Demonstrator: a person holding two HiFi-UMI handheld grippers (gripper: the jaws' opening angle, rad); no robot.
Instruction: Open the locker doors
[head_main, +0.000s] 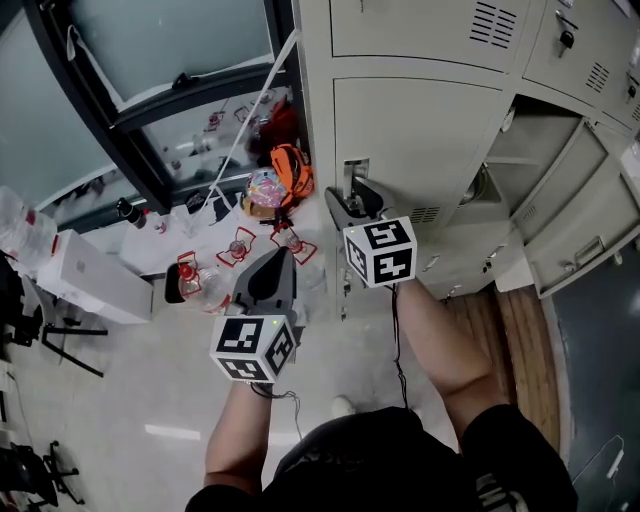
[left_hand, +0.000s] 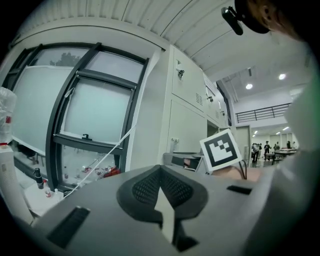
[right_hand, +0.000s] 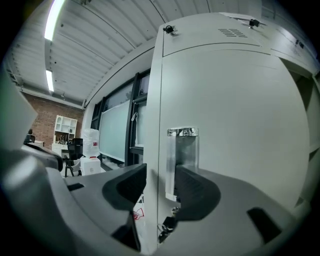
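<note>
Beige steel door (head_main: 420, 150), closed, fills the head view. My right gripper (head_main: 352, 200) is at its handle (head_main: 355, 172) on the left edge, and my left gripper (head_main: 272, 262) hangs apart, nearer the window (head_main: 170, 60).

Left gripper view: my jaws are pressed together, empty.

Right gripper view: my jaws stand wide, the chrome handle between them, untouched. Best to close squarely on it, then pull straight outward and let the hinge lead.

The right gripper (head_main: 352, 200) points at a closed locker door (head_main: 420, 140), its tip just beside the door's metal handle (head_main: 355, 170). Off to its right, another locker door (head_main: 585, 235) stands open. The left gripper (head_main: 278, 262) sits to the left of the right gripper and nearer the person. Beyond it are an orange bag (head_main: 290, 170) and a window (head_main: 150, 60).
</note>
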